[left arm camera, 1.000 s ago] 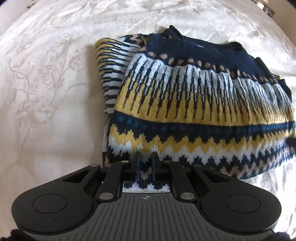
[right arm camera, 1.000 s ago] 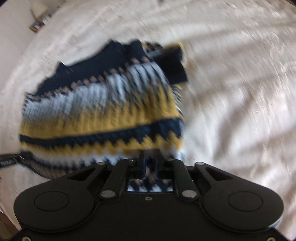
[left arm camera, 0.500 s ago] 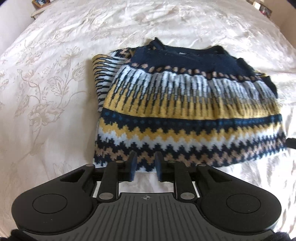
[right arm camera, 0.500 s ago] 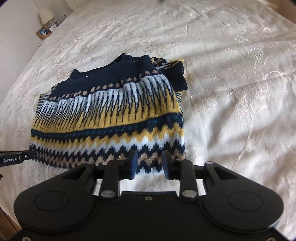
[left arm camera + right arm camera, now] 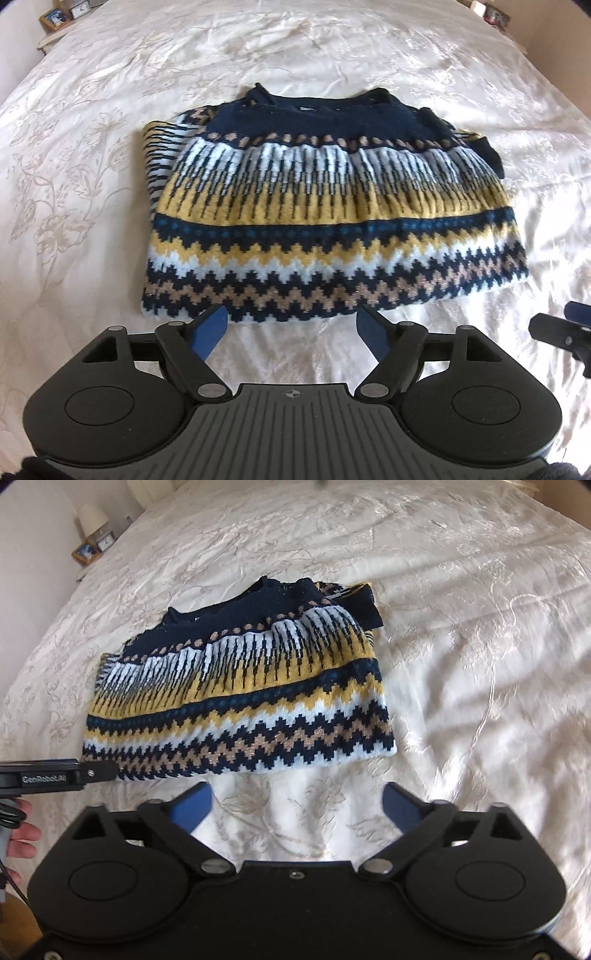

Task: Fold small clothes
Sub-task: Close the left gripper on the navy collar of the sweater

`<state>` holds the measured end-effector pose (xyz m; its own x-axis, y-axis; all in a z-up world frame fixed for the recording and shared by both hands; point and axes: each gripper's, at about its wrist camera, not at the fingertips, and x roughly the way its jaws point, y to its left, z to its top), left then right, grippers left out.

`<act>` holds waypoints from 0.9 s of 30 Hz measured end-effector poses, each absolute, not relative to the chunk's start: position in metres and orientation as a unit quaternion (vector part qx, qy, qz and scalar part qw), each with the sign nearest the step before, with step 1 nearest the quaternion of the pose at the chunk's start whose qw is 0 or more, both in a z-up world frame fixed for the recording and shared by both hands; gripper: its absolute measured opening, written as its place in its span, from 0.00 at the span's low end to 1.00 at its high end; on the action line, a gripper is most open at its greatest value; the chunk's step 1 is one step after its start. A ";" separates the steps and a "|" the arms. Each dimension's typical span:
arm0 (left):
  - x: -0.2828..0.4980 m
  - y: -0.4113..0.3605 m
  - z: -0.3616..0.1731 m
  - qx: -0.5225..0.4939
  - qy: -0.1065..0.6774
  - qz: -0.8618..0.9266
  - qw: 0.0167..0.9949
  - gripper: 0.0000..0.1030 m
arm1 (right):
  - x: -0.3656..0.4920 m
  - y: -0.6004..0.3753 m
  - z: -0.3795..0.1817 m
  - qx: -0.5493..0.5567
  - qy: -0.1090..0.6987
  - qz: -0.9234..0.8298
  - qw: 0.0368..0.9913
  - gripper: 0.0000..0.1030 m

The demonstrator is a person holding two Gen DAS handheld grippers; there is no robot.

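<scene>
Now both the left gripper [image 5: 291, 328] and right gripper [image 5: 297, 805] are opening, empty, over the cream embroidered bedspread [image 5: 74, 184].

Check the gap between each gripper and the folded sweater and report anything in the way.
Nothing visible blocks either. Only bare bedspread lies between the left gripper, jaws opening and empty, and the sweater. The same holds for the right gripper.
</scene>
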<state>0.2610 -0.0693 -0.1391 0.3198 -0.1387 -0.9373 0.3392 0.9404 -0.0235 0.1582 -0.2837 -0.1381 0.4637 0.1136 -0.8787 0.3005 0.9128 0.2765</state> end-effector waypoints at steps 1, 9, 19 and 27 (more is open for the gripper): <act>0.262 -0.071 -0.139 0.089 0.564 -0.149 0.807 0.74 | 0.157 -0.283 -0.138 0.204 0.513 -0.058 0.831 0.99; 0.291 -0.092 -0.130 0.082 0.558 -0.159 0.810 0.75 | 0.154 -0.287 -0.134 0.225 0.504 -0.092 0.829 0.99; 0.375 -0.139 -0.125 0.082 0.546 -0.129 0.824 0.75 | 0.176 -0.319 -0.140 0.262 0.502 -0.096 0.819 0.99; 0.420 -0.173 -0.160 0.082 0.571 -0.110 0.809 0.75 | 0.214 -0.349 -0.151 0.248 0.505 -0.090 0.822 0.99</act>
<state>0.4195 -0.1735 -0.1598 0.3225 -0.0847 -0.9428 0.2718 0.9623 0.0065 0.2135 -0.3486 -0.1508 0.4733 0.1025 -0.8749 0.3994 0.8603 0.3168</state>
